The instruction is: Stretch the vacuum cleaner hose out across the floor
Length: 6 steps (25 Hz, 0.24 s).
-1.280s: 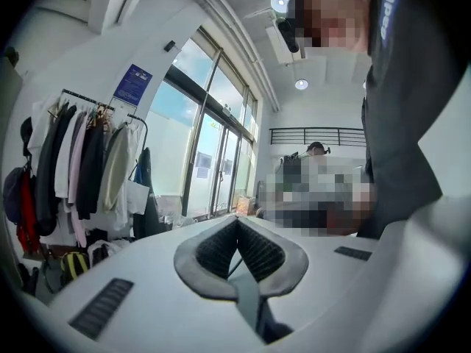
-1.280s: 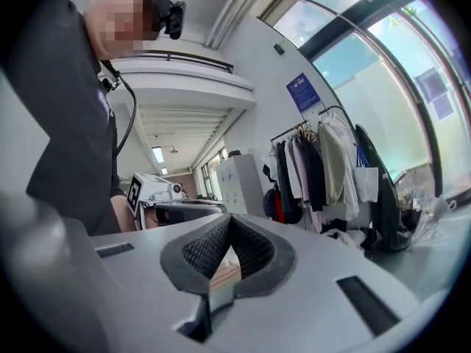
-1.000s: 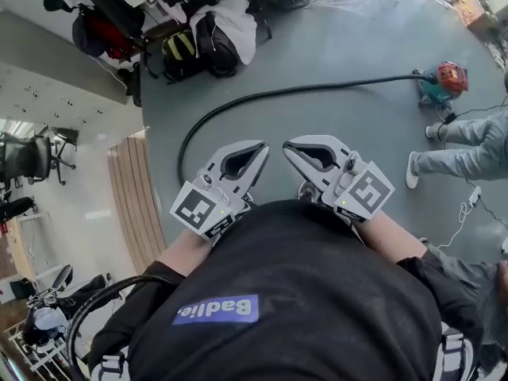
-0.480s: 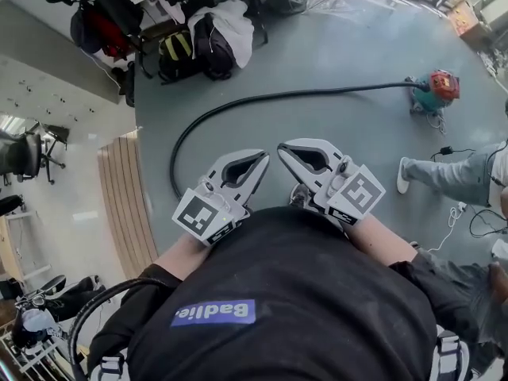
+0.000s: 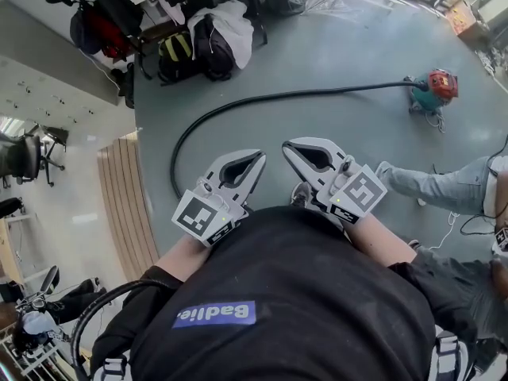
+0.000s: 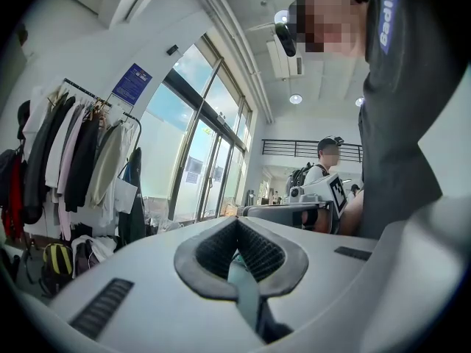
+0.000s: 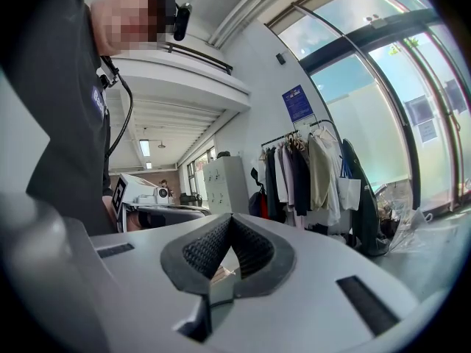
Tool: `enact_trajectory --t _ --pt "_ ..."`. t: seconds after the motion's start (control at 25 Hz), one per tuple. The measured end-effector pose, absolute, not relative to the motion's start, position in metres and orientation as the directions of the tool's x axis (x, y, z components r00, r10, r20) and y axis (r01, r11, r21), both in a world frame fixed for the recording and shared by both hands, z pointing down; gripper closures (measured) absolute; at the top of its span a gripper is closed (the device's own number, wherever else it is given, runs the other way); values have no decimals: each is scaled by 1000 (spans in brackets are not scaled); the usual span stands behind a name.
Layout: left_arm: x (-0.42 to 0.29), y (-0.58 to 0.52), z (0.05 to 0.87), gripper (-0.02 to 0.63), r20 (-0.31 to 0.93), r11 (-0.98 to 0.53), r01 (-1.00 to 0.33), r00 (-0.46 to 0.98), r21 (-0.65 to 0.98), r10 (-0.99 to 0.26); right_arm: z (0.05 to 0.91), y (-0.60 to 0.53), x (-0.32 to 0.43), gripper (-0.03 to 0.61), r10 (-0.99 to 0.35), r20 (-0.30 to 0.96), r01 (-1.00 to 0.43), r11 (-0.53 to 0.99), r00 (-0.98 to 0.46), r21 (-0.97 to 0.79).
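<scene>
The black vacuum hose [image 5: 238,101] lies on the grey floor in a long curve, from a bend near the wooden strip to the red and teal vacuum cleaner [image 5: 433,88] at the far right. My left gripper [image 5: 259,158] and right gripper [image 5: 287,147] are held side by side in front of my chest, above the floor and well short of the hose. Both are shut with nothing between the jaws. The left gripper [image 6: 237,222] and right gripper [image 7: 230,218] show closed pads in their own views, which look out level at the room; neither shows the hose.
Backpacks and clothes [image 5: 202,42] are piled at the back left beside a coat rack [image 7: 316,175]. A wooden strip [image 5: 127,205] borders the floor at left. A bystander's legs [image 5: 440,187] stand at right, with thin cables [image 5: 460,222] near them.
The bystander's legs at right have stepped and shifted. The head view has swung slightly. Both grippers stay shut in the same spot before my chest.
</scene>
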<state>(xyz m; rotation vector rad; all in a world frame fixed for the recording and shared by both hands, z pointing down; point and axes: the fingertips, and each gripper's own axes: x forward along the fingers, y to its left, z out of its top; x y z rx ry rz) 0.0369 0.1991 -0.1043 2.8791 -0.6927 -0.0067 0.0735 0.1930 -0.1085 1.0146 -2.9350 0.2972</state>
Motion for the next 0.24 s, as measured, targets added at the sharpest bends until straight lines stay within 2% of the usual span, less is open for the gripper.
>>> enact_trajectory --t 0.24 --pt "31 200 -102 605 42 -872 -458 888 171 -458 -109 193 69 574 -612 85 -617 771 -787 -160"
